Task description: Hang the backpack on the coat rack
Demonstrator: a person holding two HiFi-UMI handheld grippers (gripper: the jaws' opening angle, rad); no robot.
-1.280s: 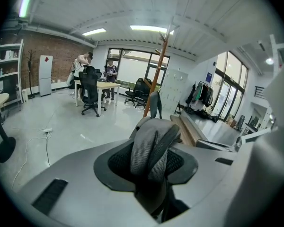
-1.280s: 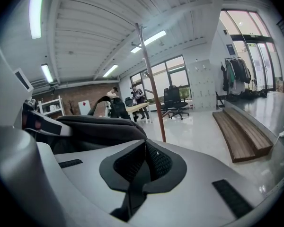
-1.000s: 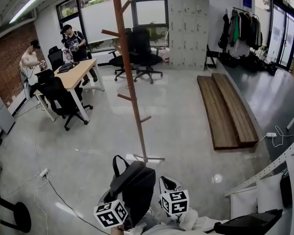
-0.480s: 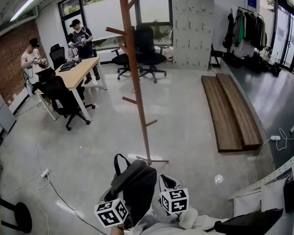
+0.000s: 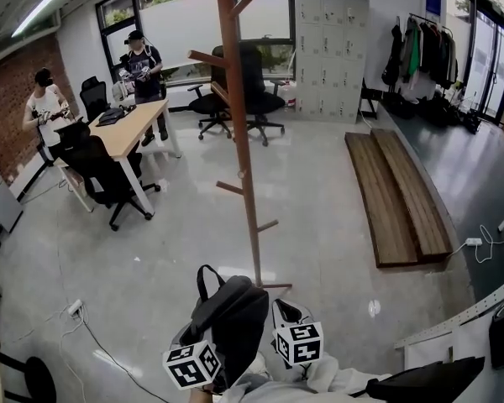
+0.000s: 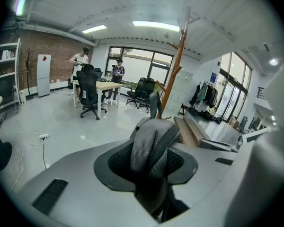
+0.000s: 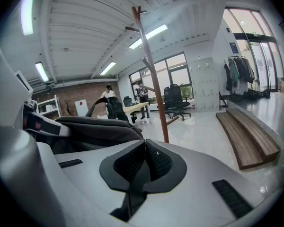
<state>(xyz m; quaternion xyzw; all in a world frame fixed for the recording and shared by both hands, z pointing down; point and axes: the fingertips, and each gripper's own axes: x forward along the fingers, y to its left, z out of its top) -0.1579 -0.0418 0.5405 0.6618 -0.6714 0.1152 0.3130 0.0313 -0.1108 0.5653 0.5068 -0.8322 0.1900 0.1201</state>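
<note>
The wooden coat rack (image 5: 238, 124) stands straight ahead on the grey floor, its pegs angled upward and its base (image 5: 270, 286) just beyond the bag. The black backpack (image 5: 232, 313) hangs low in the head view, between my two grippers. My left gripper (image 6: 151, 151) is shut on the bag's grey mesh strap (image 6: 149, 141), which bulges out above the pads. My right gripper (image 7: 144, 163) is shut, and nothing shows between its pads. The backpack's body (image 7: 92, 126) lies just left of it. The rack's pole (image 7: 154, 79) rises beyond those jaws.
A desk (image 5: 126, 128) with black office chairs (image 5: 101, 170) stands at the left, with two people beside it. Long wooden planks (image 5: 399, 187) lie on the floor at the right. Grey lockers (image 5: 332, 53) and a clothes rail (image 5: 420, 44) line the back. A cable and power strip (image 5: 74, 309) lie at the lower left.
The coat rack has come closer and stands larger in the head view. Both grippers and the backpack keep the same place in that view. The people by the desk have shifted.
</note>
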